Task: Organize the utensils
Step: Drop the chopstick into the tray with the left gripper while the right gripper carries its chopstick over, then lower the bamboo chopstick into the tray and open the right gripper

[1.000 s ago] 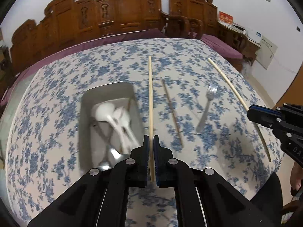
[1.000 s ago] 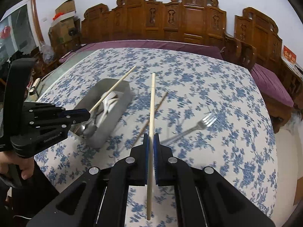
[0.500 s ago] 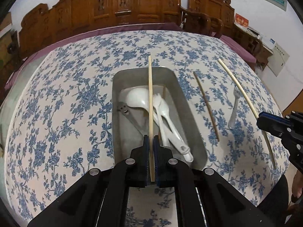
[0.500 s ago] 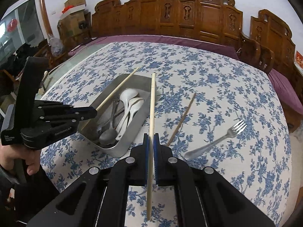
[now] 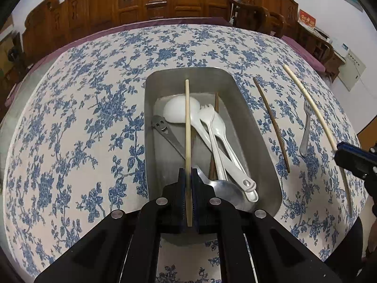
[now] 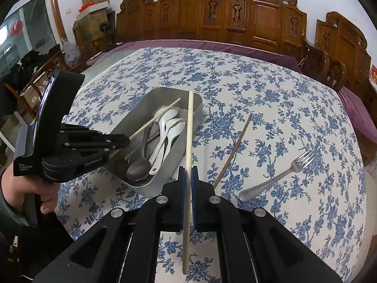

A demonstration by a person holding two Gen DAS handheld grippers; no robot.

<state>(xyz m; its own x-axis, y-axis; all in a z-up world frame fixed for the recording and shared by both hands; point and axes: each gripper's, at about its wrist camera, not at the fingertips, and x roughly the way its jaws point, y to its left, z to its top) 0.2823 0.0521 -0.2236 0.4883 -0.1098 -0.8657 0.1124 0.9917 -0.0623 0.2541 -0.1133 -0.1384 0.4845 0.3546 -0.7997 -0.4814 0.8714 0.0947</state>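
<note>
your left gripper point(image 5: 187, 188) is clenched on a pale chopstick point(image 5: 187, 127), held over the metal tray point(image 5: 256, 132) and pointing along its length. the tray sits on the blue floral tablecloth point(image 5: 82, 118) and holds white plastic spoons point(image 5: 212, 129) and a metal spoon point(image 6: 139, 165). your right gripper point(image 6: 187, 184) grips a second pale chopstick point(image 6: 189, 127) just beside the tray's right rim. a dark chopstick point(image 6: 233, 151) and a metal fork point(image 6: 278, 176) lie on the cloth to the right.

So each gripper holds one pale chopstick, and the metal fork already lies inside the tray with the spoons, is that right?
Not quite. The metal fork lies on the tablecloth, outside the tray, as the right wrist view shows. The left gripper and right gripper do each hold one pale chopstick.
</note>
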